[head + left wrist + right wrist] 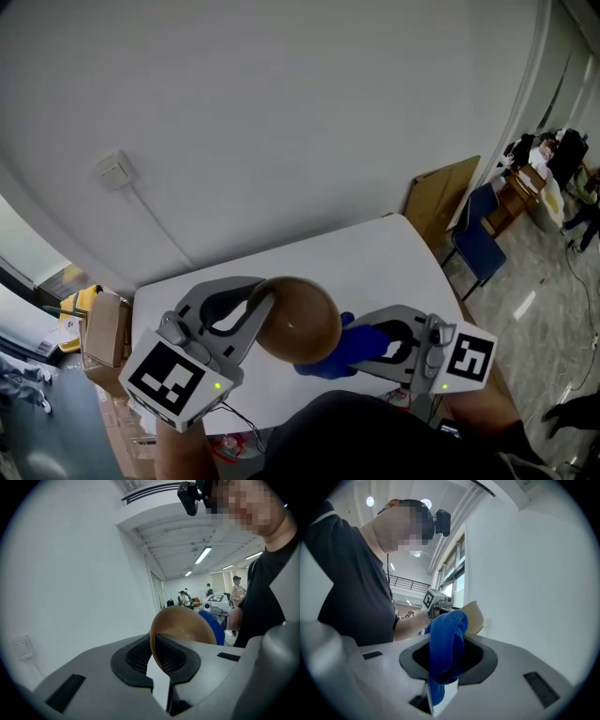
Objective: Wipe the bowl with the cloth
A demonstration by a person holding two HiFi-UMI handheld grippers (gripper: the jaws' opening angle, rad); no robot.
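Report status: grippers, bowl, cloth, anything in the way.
Left gripper shut on bowl rim, bowl up off the table. Right gripper shut on blue cloth, cloth at bowl's side. Nothing in the way.

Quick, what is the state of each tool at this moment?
Left tool: closed on the rim of the brown bowl.
Right tool: closed on the blue cloth.

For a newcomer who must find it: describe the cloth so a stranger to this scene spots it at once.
Above the white table by the wall, the right hand-held gripper is shut on the cloth, right beside the brown bowl clamped in the left hand-held gripper. It is the only bright blue, soft, bunched thing there.
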